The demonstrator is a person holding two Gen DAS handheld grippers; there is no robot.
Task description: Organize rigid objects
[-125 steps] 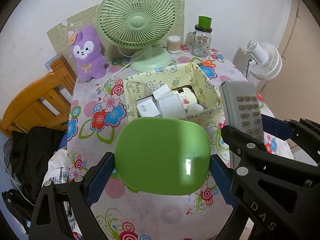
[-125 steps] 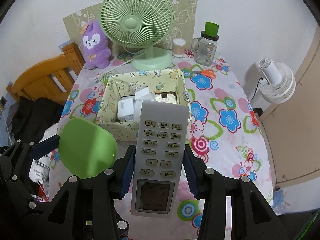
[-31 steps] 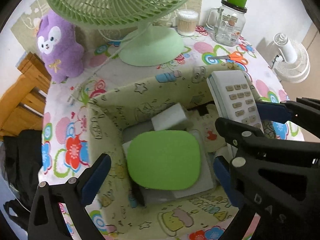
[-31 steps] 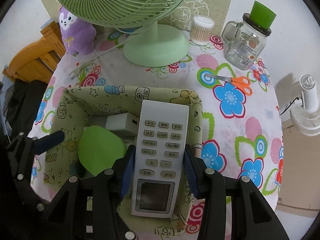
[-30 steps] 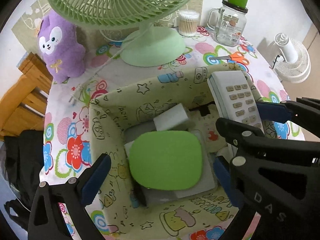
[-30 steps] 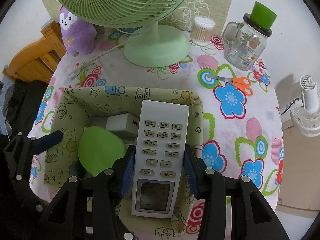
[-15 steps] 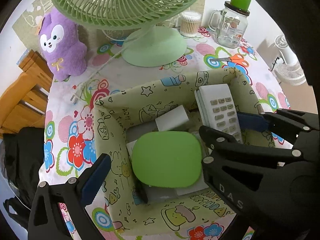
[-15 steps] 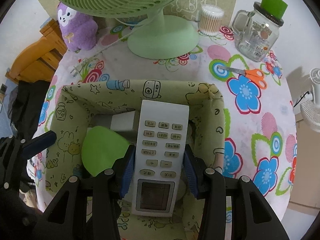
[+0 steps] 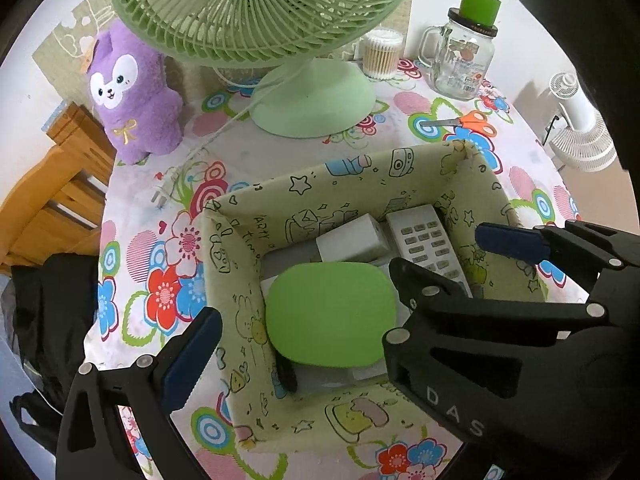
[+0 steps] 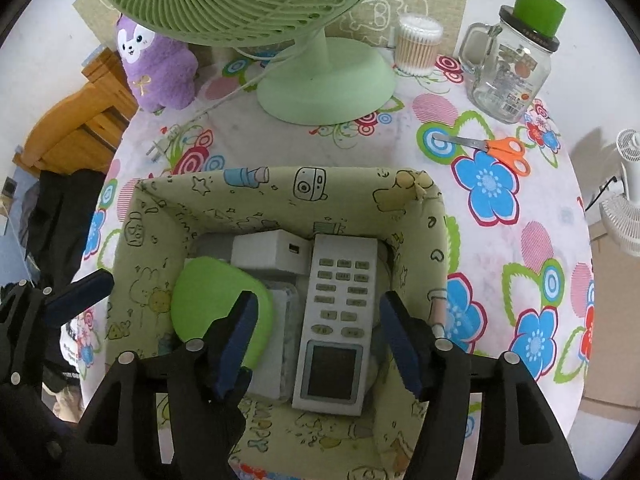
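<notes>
A yellow-green fabric bin [image 9: 236,280] [image 10: 432,240] stands on the flowered table. In it lie a flat green lid [image 9: 330,314] [image 10: 208,300], a grey remote control [image 10: 338,320] [image 9: 426,242], a white box [image 10: 272,254] [image 9: 350,240] and other small items underneath. My left gripper [image 9: 304,340] is open above the bin, its fingers apart from the lid. My right gripper [image 10: 320,336] is open, with one blue pad on each side of the remote and a gap to it.
A green desk fan [image 10: 320,76] stands behind the bin with its cord and plug [image 10: 158,146]. A purple plush [image 10: 154,64], a cotton swab jar [image 10: 418,44], a glass mug jar [image 10: 510,68] and orange scissors [image 10: 496,148] lie around. A wooden chair [image 9: 52,200] is left.
The right gripper has opened and let go of the remote, which now lies in the bin. The left gripper has drawn back a little from the lid it released earlier.
</notes>
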